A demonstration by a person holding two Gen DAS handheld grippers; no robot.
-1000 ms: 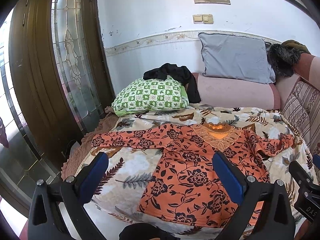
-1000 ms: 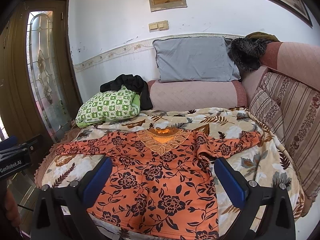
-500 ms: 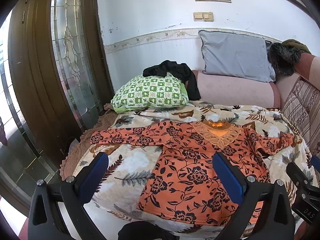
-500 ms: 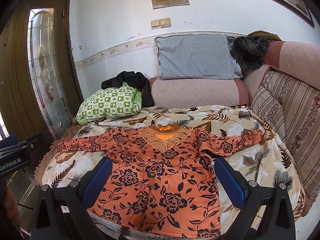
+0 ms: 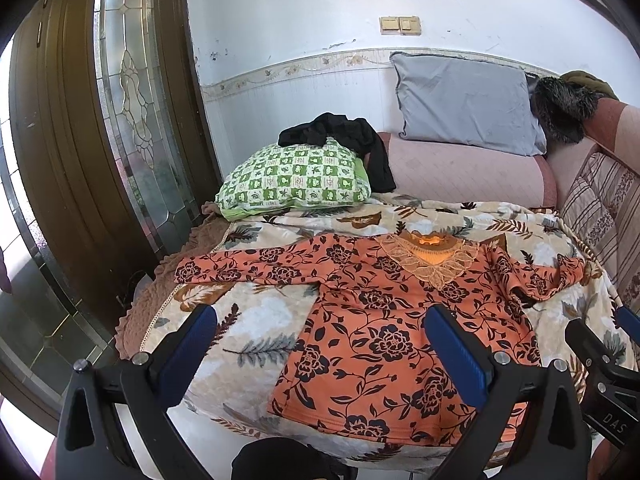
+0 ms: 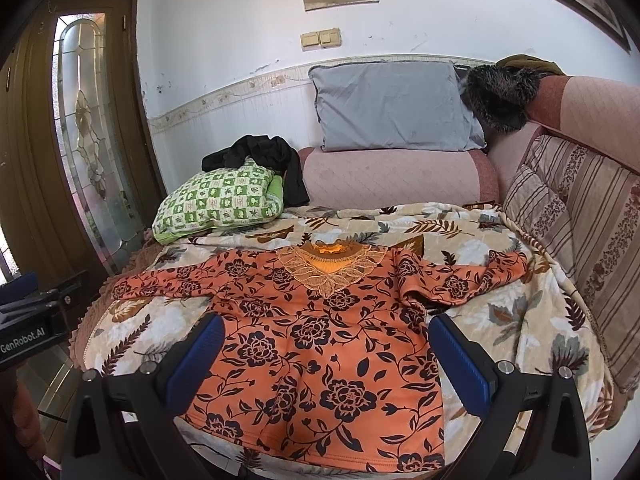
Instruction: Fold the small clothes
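Lying flat and face up on the leaf-print blanket [image 6: 516, 320], the orange flowered blouse [image 6: 320, 344] fills the middle of the right wrist view, its lace collar [image 6: 332, 268] toward 12 o'clock and its hem toward 6 o'clock. One sleeve [image 6: 168, 284] stretches straight out toward 9 o'clock; the other sleeve [image 6: 472, 280] runs toward 3 o'clock and is rumpled, with a fold near the shoulder.

Both grippers hang above the near edge of the blanket, touching no cloth. The left gripper [image 5: 320, 344] has its blue-padded fingers [image 5: 192, 344] spread wide, empty, framing the blouse's lower body and bare blanket at 9 o'clock. The right gripper [image 6: 326, 352] is likewise spread wide and empty, its fingers [image 6: 460, 360] straddling the blouse's body.

Beyond the blouse at 11 o'clock sits a green checked pillow [image 6: 220, 204] with a black garment [image 6: 264, 160] draped on it. A grey pillow [image 6: 392, 108] leans against the wall at 12 o'clock, and striped cushions [image 6: 576, 248] line the 3 o'clock side.
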